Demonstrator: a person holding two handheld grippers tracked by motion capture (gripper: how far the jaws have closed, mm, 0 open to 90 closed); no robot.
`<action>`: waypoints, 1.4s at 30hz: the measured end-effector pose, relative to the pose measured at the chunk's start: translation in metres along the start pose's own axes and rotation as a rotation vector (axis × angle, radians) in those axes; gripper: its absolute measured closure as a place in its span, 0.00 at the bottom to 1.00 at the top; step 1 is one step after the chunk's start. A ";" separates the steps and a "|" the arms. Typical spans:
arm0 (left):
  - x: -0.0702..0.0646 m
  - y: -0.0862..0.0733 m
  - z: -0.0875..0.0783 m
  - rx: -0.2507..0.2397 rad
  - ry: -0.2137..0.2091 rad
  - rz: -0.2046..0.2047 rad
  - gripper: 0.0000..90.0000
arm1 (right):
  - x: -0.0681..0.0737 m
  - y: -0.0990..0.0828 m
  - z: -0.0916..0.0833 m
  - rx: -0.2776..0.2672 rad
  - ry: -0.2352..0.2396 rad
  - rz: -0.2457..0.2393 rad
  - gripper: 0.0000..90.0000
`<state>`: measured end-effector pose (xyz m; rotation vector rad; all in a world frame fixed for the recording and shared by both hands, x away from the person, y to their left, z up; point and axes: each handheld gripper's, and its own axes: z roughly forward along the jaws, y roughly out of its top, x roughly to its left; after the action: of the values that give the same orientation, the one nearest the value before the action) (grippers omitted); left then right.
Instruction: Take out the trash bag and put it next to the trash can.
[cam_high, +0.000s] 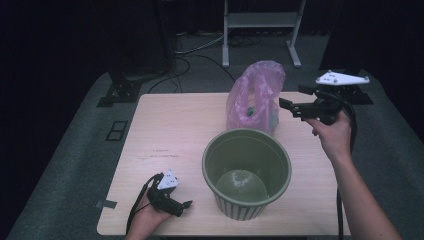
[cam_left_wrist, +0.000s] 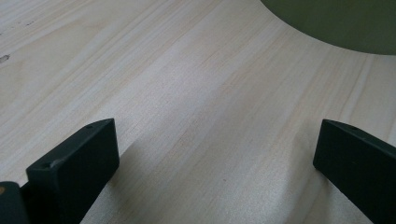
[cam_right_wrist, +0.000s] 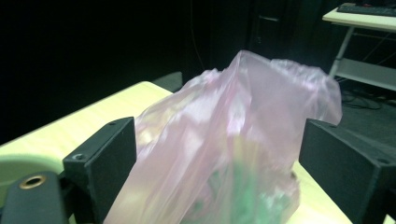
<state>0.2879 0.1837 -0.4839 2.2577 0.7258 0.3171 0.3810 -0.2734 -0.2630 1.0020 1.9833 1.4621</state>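
A pink see-through plastic bag (cam_high: 255, 95) stands at the back of the wooden table (cam_high: 170, 125), with green items showing through it. My right gripper (cam_high: 289, 107) hovers just right of the bag, level, jaws open and pointing at it, a small gap away. In the right gripper view the bag (cam_right_wrist: 233, 140) looms between the open jaws of my right gripper (cam_right_wrist: 219, 144), and no pad touches it. A green ribbed pot (cam_high: 207, 160) sits in the middle front. My left gripper (cam_high: 186, 205) rests on the table at the front left, open and holding nothing (cam_left_wrist: 215, 149).
The pot's wall (cam_left_wrist: 336, 23) shows at the top right of the left gripper view. Beyond the table are a white metal stand (cam_high: 260, 20), a black stand base (cam_high: 130, 75) and floor cables (cam_high: 200, 50). A desk (cam_right_wrist: 364, 14) stands behind the bag.
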 end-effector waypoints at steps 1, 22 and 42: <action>0.000 0.000 0.000 0.000 0.000 0.000 0.00 | 0.000 -0.007 -0.005 -0.007 0.012 0.003 0.11; 0.000 0.000 0.000 0.001 0.000 0.000 0.00 | 0.020 -0.125 -0.039 0.112 0.010 0.008 0.11; 0.000 0.000 0.000 0.001 0.000 -0.001 0.00 | 0.018 -0.219 -0.025 0.405 -0.041 0.015 0.11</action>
<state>0.2878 0.1837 -0.4839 2.2584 0.7267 0.3164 0.2911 -0.3096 -0.4618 1.2002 2.2971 1.0552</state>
